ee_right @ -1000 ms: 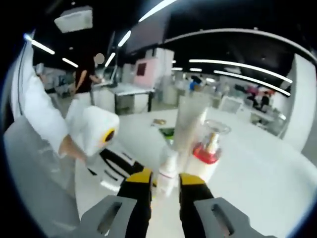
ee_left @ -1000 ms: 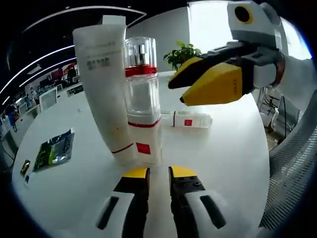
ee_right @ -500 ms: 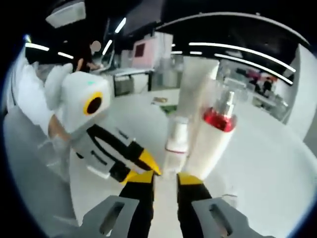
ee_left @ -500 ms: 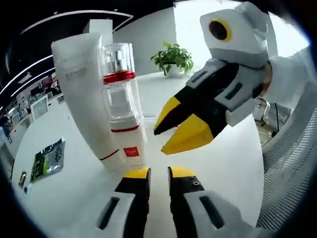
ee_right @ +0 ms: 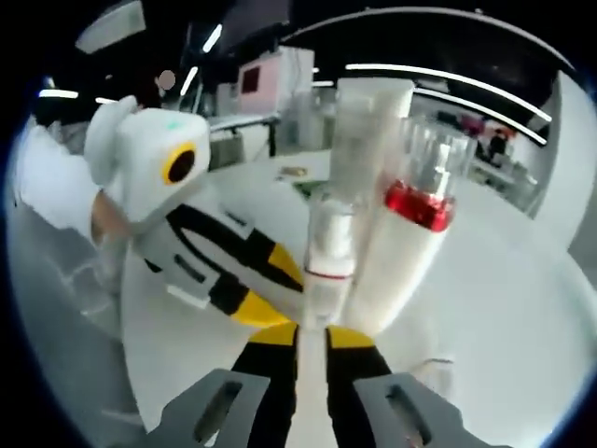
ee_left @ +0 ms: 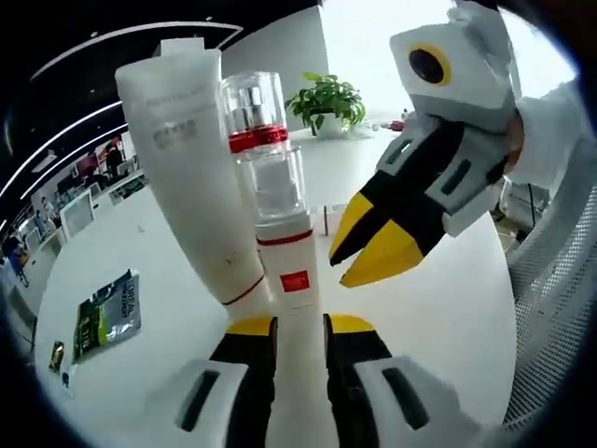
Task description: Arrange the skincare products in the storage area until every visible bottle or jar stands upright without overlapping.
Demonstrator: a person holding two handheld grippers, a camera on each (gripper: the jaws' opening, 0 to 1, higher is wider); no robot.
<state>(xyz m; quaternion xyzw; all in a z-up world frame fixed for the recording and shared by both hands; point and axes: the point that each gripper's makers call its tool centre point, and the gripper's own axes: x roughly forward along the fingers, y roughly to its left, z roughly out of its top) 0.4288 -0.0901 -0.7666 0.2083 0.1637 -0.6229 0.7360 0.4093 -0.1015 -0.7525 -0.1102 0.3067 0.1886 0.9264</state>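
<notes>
No readable text anywhere. White tube (ee_left: 191, 177) has grey print, too blurred to read. Small bottle (ee_left: 291, 271) carries a plain red square label. Green packet (ee_left: 107, 313) has illegible lettering.

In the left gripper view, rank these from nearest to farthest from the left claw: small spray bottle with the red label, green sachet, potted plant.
1. Small spray bottle: upright, right at the left claw, its base between the jaws.
2. Green sachet: flat on the white table, off to the view's left.
3. Potted plant: far side of the table, behind the bottles.
</notes>
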